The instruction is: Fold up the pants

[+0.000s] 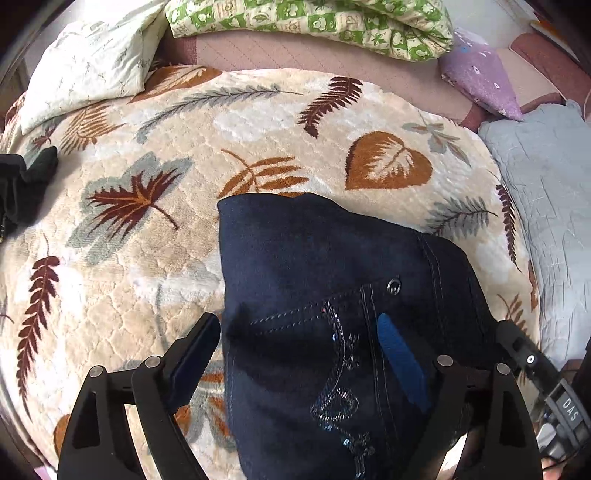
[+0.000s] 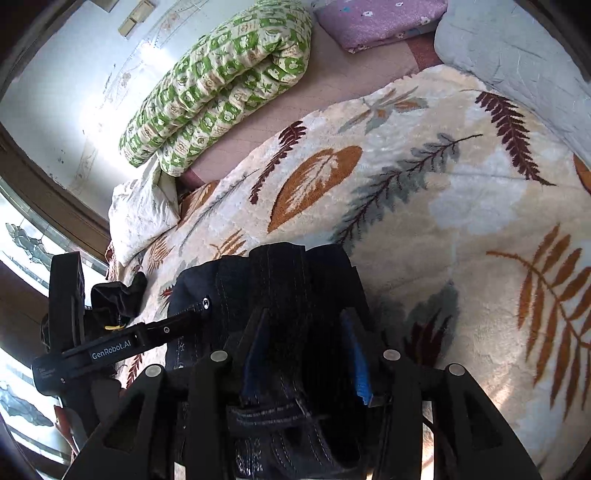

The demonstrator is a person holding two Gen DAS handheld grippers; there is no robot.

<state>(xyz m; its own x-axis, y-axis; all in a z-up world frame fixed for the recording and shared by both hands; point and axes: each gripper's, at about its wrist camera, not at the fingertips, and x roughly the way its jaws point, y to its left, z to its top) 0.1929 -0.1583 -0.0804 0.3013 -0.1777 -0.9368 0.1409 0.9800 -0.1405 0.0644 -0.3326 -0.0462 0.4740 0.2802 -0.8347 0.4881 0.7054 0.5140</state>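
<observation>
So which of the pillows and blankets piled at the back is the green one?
The rolled-up quilt with green and cream flower squares, by the wall. The pillow beside it is pale cream, the small cushion is purple, and the side blanket is grey.

Matt denim pants (image 1: 325, 280), seemingly plush blanket (image 1: 155, 295)

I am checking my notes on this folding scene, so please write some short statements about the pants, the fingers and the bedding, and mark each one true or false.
1. The pants are dark navy denim. True.
2. The pants lie on a plain white sheet. False: they lie on a cream blanket with a leaf pattern.
3. The left gripper has its fingers spread wide. True.
4. The right gripper holds nothing. False: a bunch of the pants sits between its fingers.
5. The rolled quilt at the far side is green and cream. True.
</observation>
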